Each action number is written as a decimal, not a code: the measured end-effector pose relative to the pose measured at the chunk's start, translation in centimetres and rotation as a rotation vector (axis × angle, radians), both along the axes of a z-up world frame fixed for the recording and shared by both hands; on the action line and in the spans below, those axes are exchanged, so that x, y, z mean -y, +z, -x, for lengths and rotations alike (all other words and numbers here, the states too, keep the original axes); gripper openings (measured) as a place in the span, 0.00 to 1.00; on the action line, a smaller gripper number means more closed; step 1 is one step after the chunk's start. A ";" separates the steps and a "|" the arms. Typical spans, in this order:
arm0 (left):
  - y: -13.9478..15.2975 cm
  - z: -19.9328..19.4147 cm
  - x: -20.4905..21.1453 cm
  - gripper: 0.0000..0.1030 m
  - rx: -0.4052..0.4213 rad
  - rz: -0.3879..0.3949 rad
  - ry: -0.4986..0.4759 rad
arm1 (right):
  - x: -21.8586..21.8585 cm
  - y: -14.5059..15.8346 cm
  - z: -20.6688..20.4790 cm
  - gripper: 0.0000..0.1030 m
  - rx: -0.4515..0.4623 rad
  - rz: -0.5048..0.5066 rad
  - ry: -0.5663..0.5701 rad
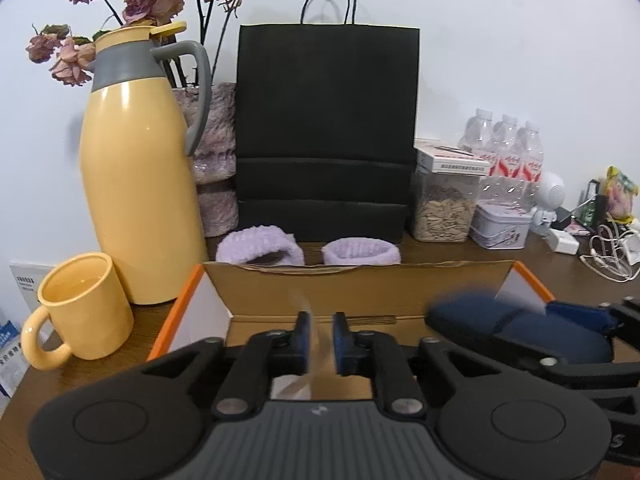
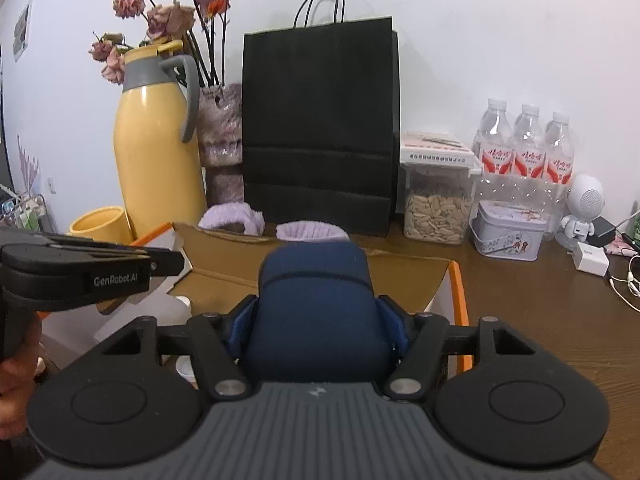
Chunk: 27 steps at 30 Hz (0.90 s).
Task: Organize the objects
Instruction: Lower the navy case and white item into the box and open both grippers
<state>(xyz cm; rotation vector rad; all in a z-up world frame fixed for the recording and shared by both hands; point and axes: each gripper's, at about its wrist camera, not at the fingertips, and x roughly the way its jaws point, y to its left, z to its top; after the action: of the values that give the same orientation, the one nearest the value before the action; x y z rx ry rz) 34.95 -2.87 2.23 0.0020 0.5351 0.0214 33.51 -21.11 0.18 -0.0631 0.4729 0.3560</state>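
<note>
An open cardboard box with orange outer edges and white flaps lies on the wooden desk, straight ahead of both grippers. My right gripper is shut on a padded navy blue pouch and holds it over the box's right half. The same pouch enters the left wrist view from the right. My left gripper hovers over the box's near edge, its blue pads a narrow gap apart. A thin, pale, blurred strip hangs between them, close to the left pad, and I cannot make out what it is.
Two lilac fluffy bands lie behind the box, before a black paper bag. A yellow jug and mug stand left. A seed jar, tin, water bottles and cables fill the right.
</note>
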 end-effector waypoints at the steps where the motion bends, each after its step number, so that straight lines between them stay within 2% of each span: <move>1: -0.1 0.0 0.0 0.40 0.001 -0.007 0.012 | 0.0 0.0 0.1 0.68 0.010 0.006 -0.008; 2: -0.1 0.0 -0.2 0.53 0.003 -0.010 0.025 | 0.1 0.0 0.1 0.80 0.013 0.017 -0.018; 3: -0.1 0.0 -0.3 0.80 0.009 -0.008 0.035 | 0.2 0.1 0.2 0.92 0.016 0.018 -0.023; 4: -0.1 0.1 -0.4 0.96 0.020 -0.001 0.041 | 0.3 0.2 0.3 0.96 0.021 0.013 -0.025; 5: 0.0 0.3 -0.6 0.98 0.037 0.009 0.044 | 0.3 0.2 0.4 1.00 0.024 0.011 -0.024; 17: 0.5 1.5 -0.5 1.00 0.066 0.039 0.056 | 0.7 0.5 1.6 1.00 0.027 0.022 -0.016; 27: 1.3 4.4 -0.1 1.00 0.101 0.033 0.039 | 1.1 1.3 4.3 1.00 0.054 0.020 -0.008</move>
<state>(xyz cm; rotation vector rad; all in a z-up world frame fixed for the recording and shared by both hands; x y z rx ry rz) 30.53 -2.77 3.51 -0.0411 0.4341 0.0501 29.16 -22.21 1.48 -0.0902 0.4229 0.3406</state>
